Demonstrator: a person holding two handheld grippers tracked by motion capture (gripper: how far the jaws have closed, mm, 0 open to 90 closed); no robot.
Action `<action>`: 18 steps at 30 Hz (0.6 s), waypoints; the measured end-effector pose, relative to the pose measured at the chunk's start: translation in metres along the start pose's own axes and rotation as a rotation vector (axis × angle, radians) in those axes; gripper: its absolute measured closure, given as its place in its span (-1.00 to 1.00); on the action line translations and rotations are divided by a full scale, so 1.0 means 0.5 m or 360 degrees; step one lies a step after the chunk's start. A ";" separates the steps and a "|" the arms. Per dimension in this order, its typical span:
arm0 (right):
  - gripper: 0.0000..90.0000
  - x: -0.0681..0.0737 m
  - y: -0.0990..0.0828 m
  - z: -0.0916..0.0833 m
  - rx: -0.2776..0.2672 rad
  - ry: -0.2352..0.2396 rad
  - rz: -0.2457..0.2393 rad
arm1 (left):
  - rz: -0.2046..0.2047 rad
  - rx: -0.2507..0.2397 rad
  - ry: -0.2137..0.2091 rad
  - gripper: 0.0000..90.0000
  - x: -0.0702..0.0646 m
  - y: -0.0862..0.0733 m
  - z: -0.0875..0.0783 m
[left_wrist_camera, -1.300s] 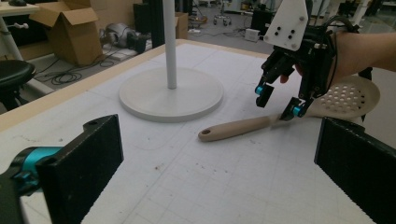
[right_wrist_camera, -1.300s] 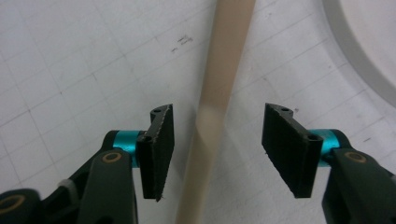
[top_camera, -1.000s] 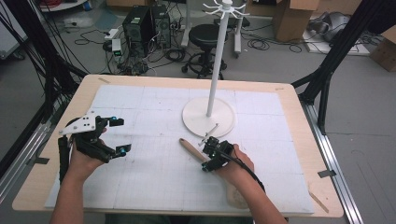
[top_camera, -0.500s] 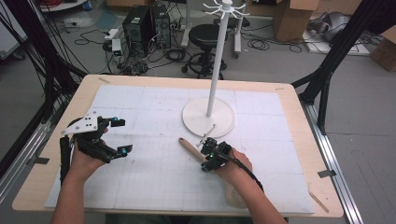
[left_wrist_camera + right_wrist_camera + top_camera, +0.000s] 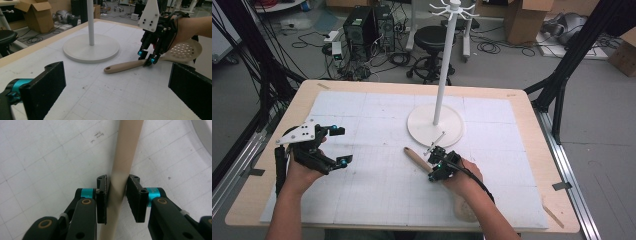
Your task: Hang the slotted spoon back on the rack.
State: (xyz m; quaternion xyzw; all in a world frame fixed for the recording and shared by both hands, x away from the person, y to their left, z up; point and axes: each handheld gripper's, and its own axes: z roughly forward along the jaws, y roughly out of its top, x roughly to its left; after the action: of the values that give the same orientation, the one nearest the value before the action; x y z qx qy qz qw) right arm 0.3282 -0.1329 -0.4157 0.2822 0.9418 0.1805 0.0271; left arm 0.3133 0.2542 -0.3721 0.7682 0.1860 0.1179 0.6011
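Note:
A beige slotted spoon (image 5: pixel 414 159) lies on the white grid mat, its handle pointing toward the far left. Its perforated bowl (image 5: pixel 185 51) sits beside the person's right forearm. My right gripper (image 5: pixel 435 170) is shut on the handle (image 5: pixel 125 150), one black pad pressed to each side, low over the mat (image 5: pixel 37 157). From the left gripper view the right gripper (image 5: pixel 146 58) clamps the handle (image 5: pixel 125 66) near mid-length. My left gripper (image 5: pixel 341 146) hovers at the mat's left, jaws wide open and empty (image 5: pixel 117 75).
A white hanger stand rises from a round base (image 5: pixel 434 125) just behind the spoon, with hooks at its top (image 5: pixel 454 7). The same base (image 5: pixel 91 47) shows in the left gripper view. The wooden table edge (image 5: pixel 532 130) frames the mat.

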 end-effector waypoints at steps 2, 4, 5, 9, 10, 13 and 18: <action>0.58 -0.003 0.000 0.001 -0.0010 0.0008 -0.0012 | -0.0001 -0.0003 0.0002 -0.96 -0.001 0.000 0.001; 0.60 -0.004 -0.001 -0.001 -0.0005 0.0013 -0.0005 | -0.0001 -0.0004 0.0001 -0.96 -0.001 0.000 0.001; 0.65 -0.006 -0.002 -0.001 -0.0013 0.0017 -0.0006 | -0.0001 -0.0003 0.0001 -0.96 0.000 0.000 0.001; 0.69 -0.003 -0.001 -0.003 -0.0004 -0.0011 -0.0093 | -0.0004 -0.0015 0.0002 -0.96 0.001 0.001 -0.003; 0.69 -0.002 -0.002 -0.003 -0.0005 -0.0010 -0.0079 | -0.0008 -0.0016 0.0006 -0.96 0.001 0.000 -0.004; 0.69 -0.003 -0.004 -0.006 -0.0031 -0.0004 -0.0088 | -0.0009 -0.0017 0.0007 -0.96 0.002 0.000 -0.005; 0.69 -0.007 -0.012 -0.028 -0.0111 0.0026 -0.0065 | -0.0008 -0.0021 0.0007 -0.96 0.001 0.001 -0.005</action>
State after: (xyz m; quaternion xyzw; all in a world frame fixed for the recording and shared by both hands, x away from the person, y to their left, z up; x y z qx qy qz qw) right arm 0.3260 -0.1439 -0.4047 0.2603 0.9407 0.2150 0.0329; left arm 0.3127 0.2566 -0.3710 0.7635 0.1884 0.1194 0.6061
